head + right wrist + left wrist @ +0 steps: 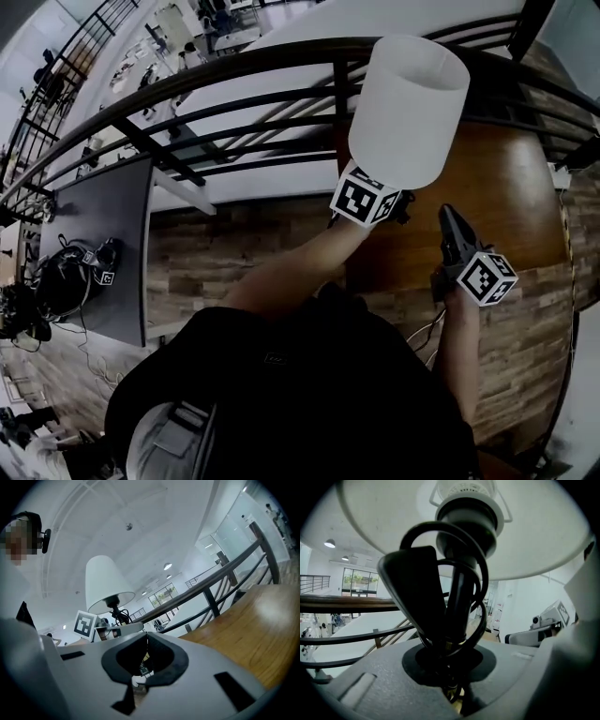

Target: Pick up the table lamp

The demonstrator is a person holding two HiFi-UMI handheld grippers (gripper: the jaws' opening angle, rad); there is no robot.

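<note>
The table lamp, with a white drum shade, is held up over the wooden table. My left gripper sits just under the shade, its marker cube facing me. In the left gripper view the jaws are closed round the lamp's dark stem, where a black cord and plug are wound below the socket. My right gripper hovers to the right of the lamp, apart from it, its jaws together with nothing held. The right gripper view shows the lamp to its left.
A round wooden table lies below the lamp, against a dark metal railing with a drop behind it. A grey table at the left carries black gear. A thin cable trails over the plank floor.
</note>
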